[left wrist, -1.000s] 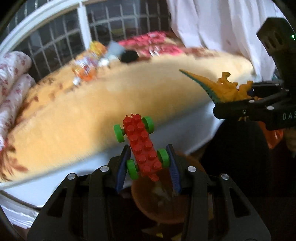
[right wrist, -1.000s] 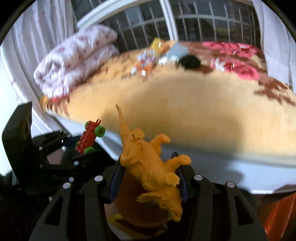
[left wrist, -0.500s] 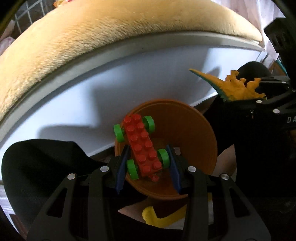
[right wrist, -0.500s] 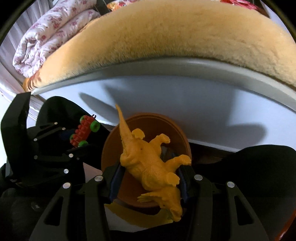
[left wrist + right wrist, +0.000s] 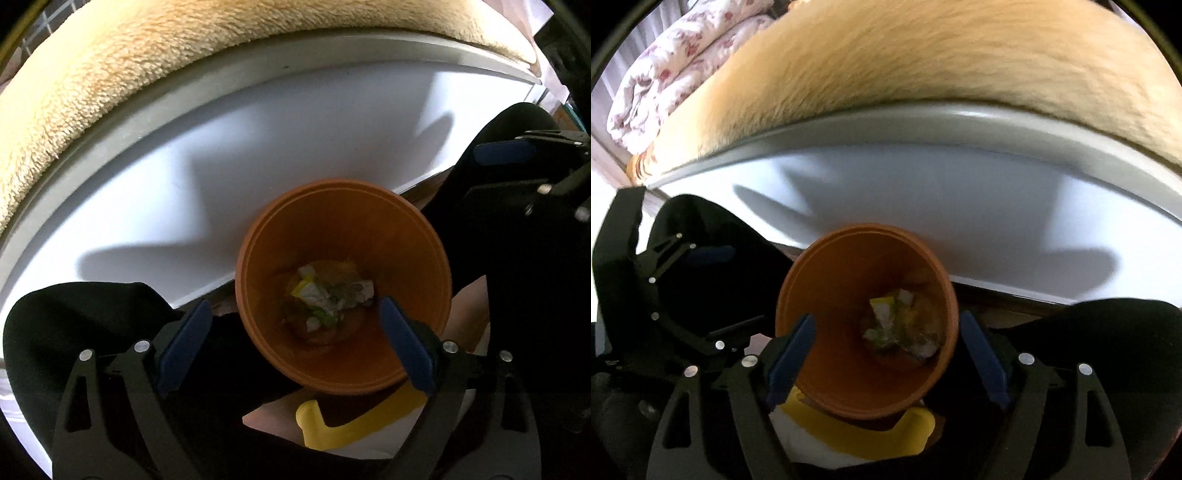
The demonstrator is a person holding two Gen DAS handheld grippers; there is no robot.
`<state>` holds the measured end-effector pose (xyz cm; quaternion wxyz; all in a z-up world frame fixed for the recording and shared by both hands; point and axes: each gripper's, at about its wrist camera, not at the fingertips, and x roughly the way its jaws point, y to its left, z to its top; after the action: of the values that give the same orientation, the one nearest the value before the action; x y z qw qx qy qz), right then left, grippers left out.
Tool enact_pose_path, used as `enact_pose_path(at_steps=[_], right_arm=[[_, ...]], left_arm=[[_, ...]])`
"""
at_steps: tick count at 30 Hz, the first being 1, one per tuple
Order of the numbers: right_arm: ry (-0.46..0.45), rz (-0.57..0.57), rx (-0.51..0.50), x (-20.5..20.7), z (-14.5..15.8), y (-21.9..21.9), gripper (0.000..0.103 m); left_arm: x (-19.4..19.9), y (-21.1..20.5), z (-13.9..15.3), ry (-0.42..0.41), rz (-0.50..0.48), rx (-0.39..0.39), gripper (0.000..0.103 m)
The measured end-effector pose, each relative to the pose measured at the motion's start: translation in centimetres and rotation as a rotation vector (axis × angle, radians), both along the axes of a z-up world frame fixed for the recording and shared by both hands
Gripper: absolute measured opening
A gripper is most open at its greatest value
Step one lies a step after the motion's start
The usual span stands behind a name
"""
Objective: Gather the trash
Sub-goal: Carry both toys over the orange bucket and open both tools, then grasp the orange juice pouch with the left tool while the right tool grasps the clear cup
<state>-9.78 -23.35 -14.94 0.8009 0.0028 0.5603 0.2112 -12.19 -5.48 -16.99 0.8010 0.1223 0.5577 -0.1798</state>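
Observation:
An orange plastic bin [image 5: 343, 288] stands on the floor against the white bed frame; it also shows in the right wrist view [image 5: 866, 321]. Crumpled wrappers and scraps [image 5: 328, 295] lie at its bottom, seen also in the right wrist view [image 5: 901, 328]. My left gripper [image 5: 295, 339] is open and empty above the bin's mouth. My right gripper [image 5: 886, 354] is open and empty above the same bin. The red brick car and orange dinosaur are not clearly visible among the scraps. The right gripper shows at the right edge of the left wrist view [image 5: 535, 173].
The white bed frame [image 5: 258, 147] with a tan fleece blanket [image 5: 129, 74] rises behind the bin. A folded flowered quilt [image 5: 676, 62] lies at the bed's far left. A yellow plastic piece [image 5: 354, 424] lies under the bin. Black-clothed knees [image 5: 92, 325] flank it.
Both grippers have opened. The red brick car has left the left gripper and the orange dinosaur has left the right gripper. Both views still look down into the bin.

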Motion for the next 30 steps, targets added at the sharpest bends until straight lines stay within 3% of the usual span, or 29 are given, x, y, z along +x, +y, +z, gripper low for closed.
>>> enact_pose_path(at_steps=[6, 11, 14, 18, 21, 25, 28, 30], right_arm=[[-0.106, -0.023, 0.021, -0.9, 3.0, -2.9, 0.077], [-0.159, -0.024, 0.057, -0.6, 4.3, -3.5, 0.077], [-0.153, -0.023, 0.093, -0.3, 4.4, -2.9, 0.077], [-0.158, -0.003, 0.108, 0.0, 4.9, -2.2, 0.077], [-0.192, 0.004, 0.111, -0.3, 5.8, -1.6, 0.077], [-0.243, 0.001, 0.144, -0.3, 7.9, -2.1, 0.079], [-0.260, -0.015, 0.167, 0.0, 8.8, -2.5, 0.079], [-0.260, -0.020, 0.178, 0.2, 8.9, -2.6, 0.079]], left_arm=[[0.8, 0.9, 3.3, -0.055, 0.028, -0.033, 0.090], [3.7, 2.8, 11.3, -0.221, 0.038, -0.114, 0.090], [7.6, 3.8, 15.6, -0.336, 0.040, -0.108, 0.091], [15.7, 3.8, 18.8, -0.448, 0.036, -0.005, 0.091], [22.5, 4.1, 19.5, -0.444, 0.044, 0.072, 0.091], [28.6, 3.0, 18.4, -0.407, 0.025, 0.164, 0.091], [31.9, 1.2, 16.7, -0.417, 0.002, 0.273, 0.091], [33.7, 0.8, 15.5, -0.392, 0.014, 0.292, 0.091]])
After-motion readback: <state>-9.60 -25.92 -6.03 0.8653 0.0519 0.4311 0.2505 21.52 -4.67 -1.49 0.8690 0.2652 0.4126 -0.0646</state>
